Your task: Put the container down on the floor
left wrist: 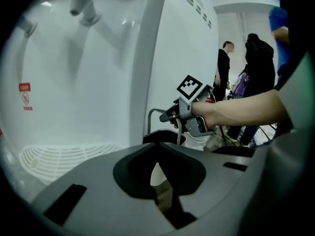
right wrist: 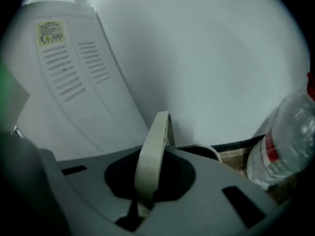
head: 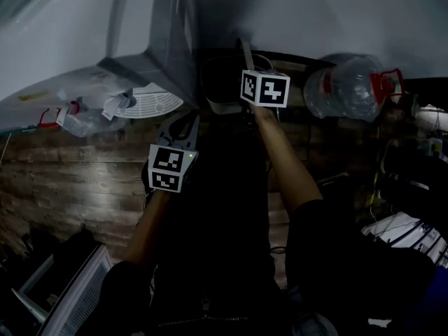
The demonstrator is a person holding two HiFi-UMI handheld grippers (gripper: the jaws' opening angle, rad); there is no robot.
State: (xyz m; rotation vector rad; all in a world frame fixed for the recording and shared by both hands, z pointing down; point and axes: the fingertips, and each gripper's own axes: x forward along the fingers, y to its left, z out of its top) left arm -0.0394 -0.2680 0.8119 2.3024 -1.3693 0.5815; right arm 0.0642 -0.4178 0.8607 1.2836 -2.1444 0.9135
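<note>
Clearly, the right gripper (right wrist: 142, 205) pinches the pale handle (right wrist: 153, 146) of the container (head: 222, 84), low beside the white appliance (right wrist: 98, 82). The left gripper (left wrist: 165, 200) is pressed together, empty. Lowering seems in hand: settle it flat on the wooden floor (head: 63, 180), then release. The appliance's yellow label (right wrist: 50, 32) is unreadable.

The right tool (right wrist: 142, 200) is clamped on a pale handle (right wrist: 153, 146), with a vented white cabinet (right wrist: 74, 73) behind and a clear bottle (right wrist: 283, 146) at right.

Beige handle (right wrist: 151, 146), red-banded clear bottle (right wrist: 288, 136)
</note>
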